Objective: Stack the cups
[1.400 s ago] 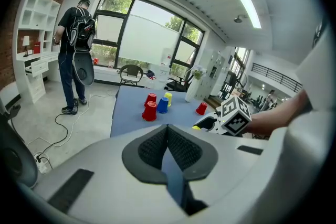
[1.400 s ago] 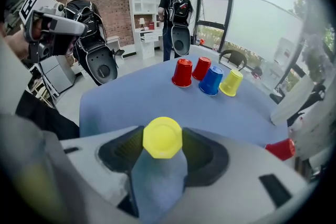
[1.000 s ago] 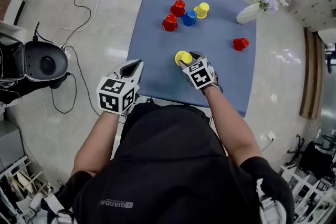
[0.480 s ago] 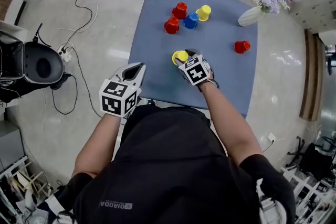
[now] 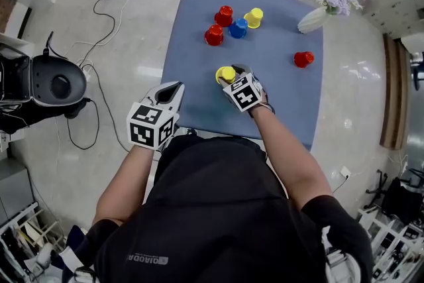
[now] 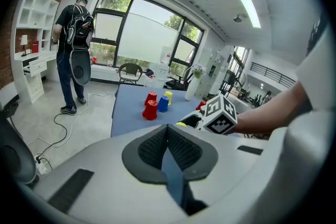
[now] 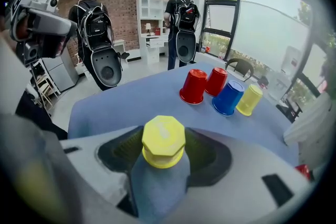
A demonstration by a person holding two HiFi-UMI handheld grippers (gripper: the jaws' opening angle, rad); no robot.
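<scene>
The right claw (image 5: 235, 73) clasps the upturned yellow cup (image 7: 163, 140) by the desk's (image 5: 199, 56) near edge, likely to stack it on the far cups (image 5: 238, 27). The left claw (image 5: 175, 87), pinched shut and empty, waits off the near-left corner.

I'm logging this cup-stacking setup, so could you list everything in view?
table: one, blue-topped, centre of the head view.
red cups: three, upside down; two in the far cluster, one alone at the right.
blue cup: one, in the far cluster.
yellow cups: two; far yellow cup in the cluster, near yellow cup upside down towards the front edge.
vase: one, white, with lilac flowers, far right corner of the table.
black machine: one, on the floor at the left.
bystanders: two, dark clothes, standing beyond the table.
left hand-held gripper: shut, empty, by the table's near left edge.
right hand-held gripper: shut on the near yellow cup.
</scene>
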